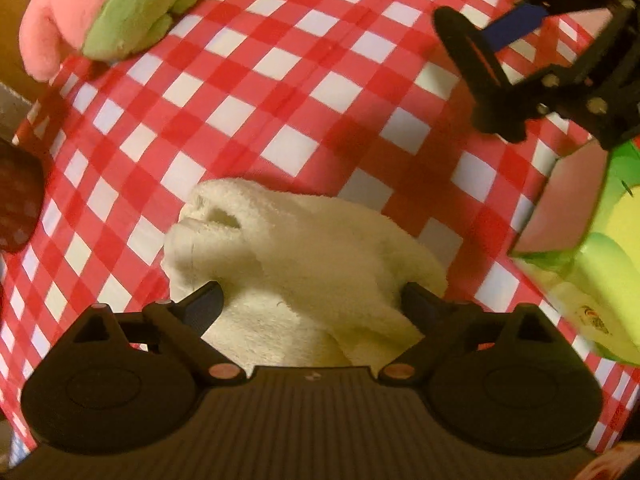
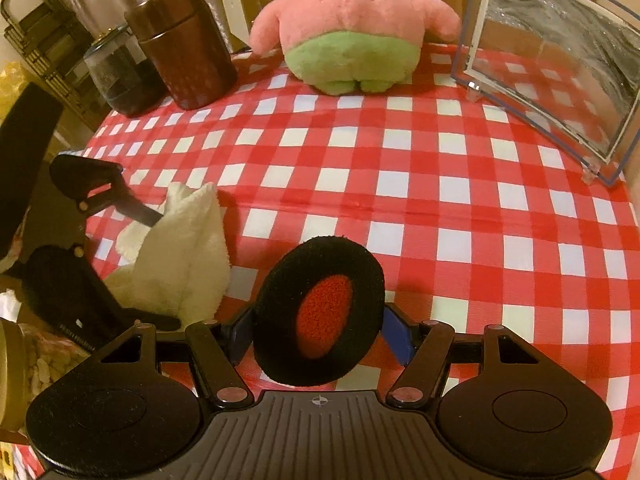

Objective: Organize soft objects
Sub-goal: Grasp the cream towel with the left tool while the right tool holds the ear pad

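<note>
A crumpled white towel (image 1: 304, 248) lies bunched on the red-and-white checked tablecloth (image 1: 280, 92). My left gripper (image 1: 312, 302) points down over it with its jaws wide, one finger on each side of the cloth, not squeezing it. From the right wrist view the towel (image 2: 188, 256) stands in a peak between the left gripper's (image 2: 148, 264) fingers. My right gripper (image 2: 320, 336) is shut on a black foam ear pad (image 2: 320, 312) with a red centre, held above the table. The left wrist view shows that ear pad (image 1: 476, 68) edge-on in the right gripper (image 1: 496, 80). A pink-and-green star plush (image 2: 344, 28) sits at the table's far edge.
A brown canister (image 2: 184, 44) and a glass jar (image 2: 116, 80) stand at the far left. A clear curved picture frame (image 2: 552, 80) stands at the far right. A green-and-yellow package (image 1: 600, 272) lies to the right of the towel. The plush (image 1: 132, 16) is top left in the left wrist view.
</note>
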Motion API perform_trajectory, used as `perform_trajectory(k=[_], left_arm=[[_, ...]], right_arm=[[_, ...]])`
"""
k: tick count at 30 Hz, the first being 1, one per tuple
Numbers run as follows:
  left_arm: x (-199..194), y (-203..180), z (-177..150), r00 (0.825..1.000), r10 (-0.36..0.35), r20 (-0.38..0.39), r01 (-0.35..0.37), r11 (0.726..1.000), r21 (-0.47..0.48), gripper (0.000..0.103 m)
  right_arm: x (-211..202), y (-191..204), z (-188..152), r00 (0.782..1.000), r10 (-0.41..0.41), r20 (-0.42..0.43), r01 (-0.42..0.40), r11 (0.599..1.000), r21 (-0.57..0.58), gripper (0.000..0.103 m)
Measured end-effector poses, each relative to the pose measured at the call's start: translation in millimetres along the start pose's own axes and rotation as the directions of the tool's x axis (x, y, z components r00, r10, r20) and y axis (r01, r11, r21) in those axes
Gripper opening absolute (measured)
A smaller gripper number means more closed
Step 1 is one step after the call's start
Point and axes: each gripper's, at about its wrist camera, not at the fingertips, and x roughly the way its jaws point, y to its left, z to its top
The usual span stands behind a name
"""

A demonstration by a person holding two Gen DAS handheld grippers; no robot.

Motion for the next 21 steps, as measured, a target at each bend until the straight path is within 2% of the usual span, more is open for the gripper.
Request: perform_trajectory(k=[3,8,12,16,18,21], left_arm=[[3.4,14.4,-4.0,0.999,-0.032,-0.017,0.031,0.998,-0.048,0.097],[7.3,30.1,-9.5,0.993,-0.116,-0.016,0.112,0.983,-0.145,0.085],[5.1,36.0,-15.0,0.986,-0.168,0.005,0.167,0.971,-0.174,0.066],[-0.8,39.7,-19.8,0.979,-0.203,0.032,0.206,0.959,-0.194,0.039],[-6.4,39.4,-22.0,0.979,-0.196,0.049,0.202,0.959,-0.199,0.032],[-17.3,37.5,-22.2,0.982,-0.171,0.082,0.185,0.961,-0.207,0.029]], right_arm=[[0.5,1.9,-0.7,1.000,0.006,-0.001,-0.006,1.000,-0.006,0.067],[2.3,2.4,-1.3,1.000,0.011,-0.004,-0.011,1.000,-0.008,0.067],[3.0,3.1,-2.1,1.000,0.010,-0.008,-0.010,1.000,-0.007,0.067],[1.9,3.6,-2.1,1.000,0.008,-0.006,-0.008,1.000,-0.005,0.067],[0.6,4.5,-2.2,1.000,0.004,-0.003,-0.004,1.000,-0.004,0.067],[-1.6,6.5,-1.3,1.000,0.003,0.001,-0.003,1.000,-0.008,0.067]])
